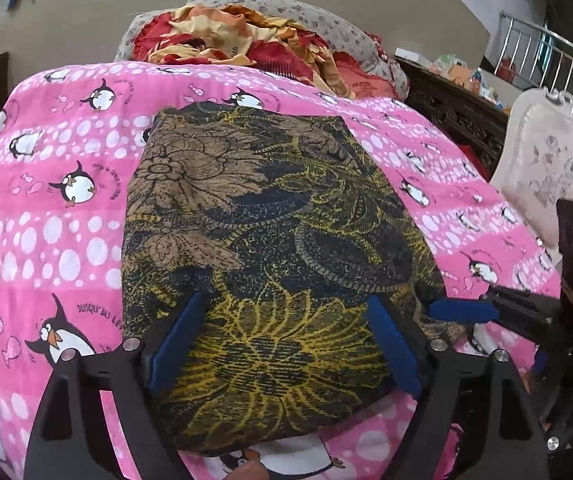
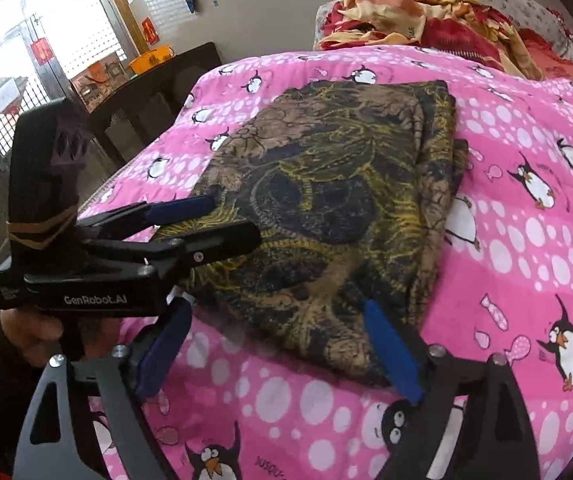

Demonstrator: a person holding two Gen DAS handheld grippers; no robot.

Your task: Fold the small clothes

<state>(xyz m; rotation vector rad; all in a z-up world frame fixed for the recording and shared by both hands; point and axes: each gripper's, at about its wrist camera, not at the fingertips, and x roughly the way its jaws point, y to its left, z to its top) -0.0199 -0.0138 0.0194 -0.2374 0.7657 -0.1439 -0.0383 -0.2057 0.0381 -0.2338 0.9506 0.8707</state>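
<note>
One pink penguin bedspread (image 1: 46, 208) under folded dark flowery cloth (image 1: 270, 232); cloth lies flat in middle of bed; fold looks done; next job likely smooth it or fetch new piece; left gripper (image 1: 286, 344) and right gripper (image 2: 282, 352) tilt down at near edge, jaws wide, holding nothing.

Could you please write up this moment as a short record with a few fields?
surface: pink penguin-print quilt on a bed
garment: dark brown-and-yellow patterned cloth, lying folded into a rough rectangle on the quilt
left gripper: open, jaws spread over the cloth's near edge, not pinching it
right gripper: open, at the cloth's near corner
behind: crumpled red-and-orange blanket on a grey flowered pillow
</note>
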